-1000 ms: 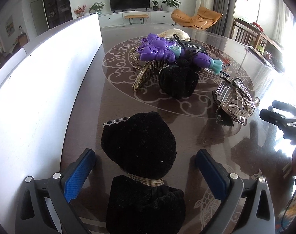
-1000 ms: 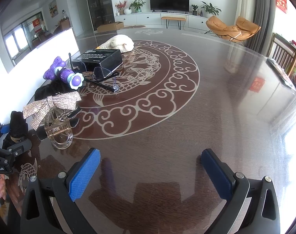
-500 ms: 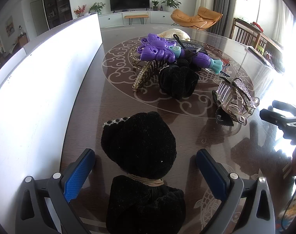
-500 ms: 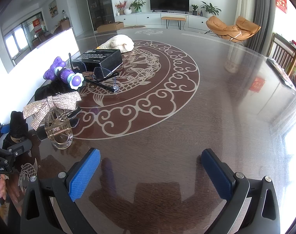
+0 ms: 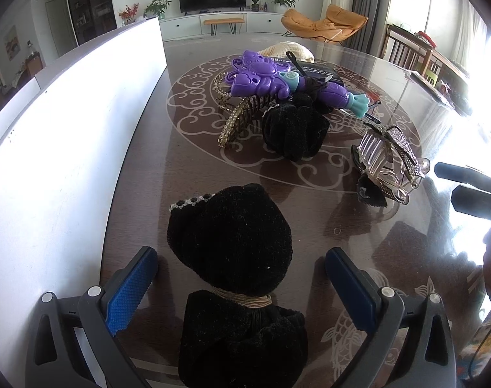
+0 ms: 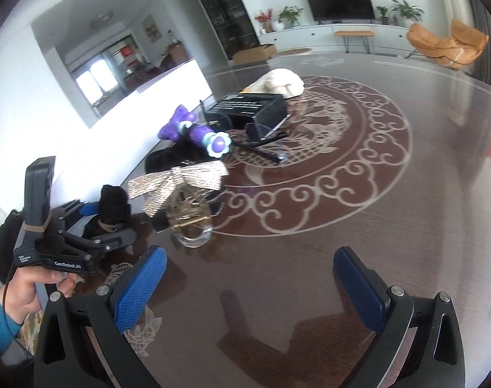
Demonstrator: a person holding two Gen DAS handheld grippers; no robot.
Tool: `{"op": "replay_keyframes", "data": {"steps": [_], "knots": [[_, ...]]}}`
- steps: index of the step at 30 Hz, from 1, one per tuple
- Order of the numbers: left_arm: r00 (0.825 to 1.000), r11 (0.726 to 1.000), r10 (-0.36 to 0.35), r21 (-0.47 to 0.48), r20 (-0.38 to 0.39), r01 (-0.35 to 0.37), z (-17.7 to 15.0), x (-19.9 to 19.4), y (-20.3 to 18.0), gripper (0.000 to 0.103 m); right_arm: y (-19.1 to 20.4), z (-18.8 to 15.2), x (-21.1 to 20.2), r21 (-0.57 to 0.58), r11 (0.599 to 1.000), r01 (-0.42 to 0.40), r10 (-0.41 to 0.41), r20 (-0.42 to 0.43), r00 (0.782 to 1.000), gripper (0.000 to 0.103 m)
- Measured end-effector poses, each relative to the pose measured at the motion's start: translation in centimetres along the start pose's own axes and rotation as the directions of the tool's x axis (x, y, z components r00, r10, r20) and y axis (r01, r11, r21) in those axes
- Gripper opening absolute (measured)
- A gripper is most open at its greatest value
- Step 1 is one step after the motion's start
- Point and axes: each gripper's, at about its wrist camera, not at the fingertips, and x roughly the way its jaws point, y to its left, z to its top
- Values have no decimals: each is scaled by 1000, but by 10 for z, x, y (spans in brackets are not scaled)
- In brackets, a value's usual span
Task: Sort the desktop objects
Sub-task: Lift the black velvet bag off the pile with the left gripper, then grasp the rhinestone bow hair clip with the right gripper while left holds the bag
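A black velvet bow hair tie (image 5: pixel 235 258) lies on the dark table between the open fingers of my left gripper (image 5: pixel 242 278), not gripped. It also shows in the right wrist view (image 6: pixel 112 207). Further off lie a black scrunchie (image 5: pixel 293 129), a gold rhinestone claw clip (image 5: pixel 239 113), a purple toy wand (image 5: pixel 277 80) and a clear claw clip with a rhinestone bow (image 5: pixel 390 158). My right gripper (image 6: pixel 248 284) is open and empty above bare table, with the clear claw clip (image 6: pixel 184 200) to its front left.
A white board (image 5: pixel 67 129) stands along the table's left side. A black box (image 6: pixel 251 110), black-framed glasses (image 6: pixel 264 139) and a cream cloth (image 6: pixel 281 82) lie further back. The left gripper's body (image 6: pixel 51 226) is at the right wrist view's left edge.
The right gripper has tilted and swung toward the left, bringing the clear claw clip and the left gripper closer in its view. The left gripper has not moved.
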Motion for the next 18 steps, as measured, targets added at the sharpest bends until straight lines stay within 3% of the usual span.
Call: {"op": "replay_keyframes", "data": {"steps": [2,4,5,6,8,9,12,18], "knots": [[1000,1000,-3,12,-7,3,1,-1,-1,103,11,10,16,14,995,-94,94,-26,995,103],[1000,1000,1,8,1,-1,0,-4,2,95,22,23,37,22,988,-153,154,-73,985,103],[1000,1000,4,2,13,-4,0,-7,5,78,30,28,44,0,989,-148,148,-83,986,100],[1000,1000,8,-6,23,-8,1,-10,8,57,36,32,51,-19,988,-154,152,-90,984,86],[1000,1000,-7,-28,25,8,2,-15,16,37,41,40,63,-15,988,-157,154,-112,982,63],[999,999,-28,-37,28,29,2,-17,19,35,43,43,67,-18,987,-159,156,-131,979,38],[998,999,-36,-5,59,36,-2,-27,9,35,47,39,59,-37,990,-140,133,-145,980,36],[985,991,-128,-33,113,132,-2,-46,-4,35,51,26,8,-79,995,-68,63,-71,995,36]]}}
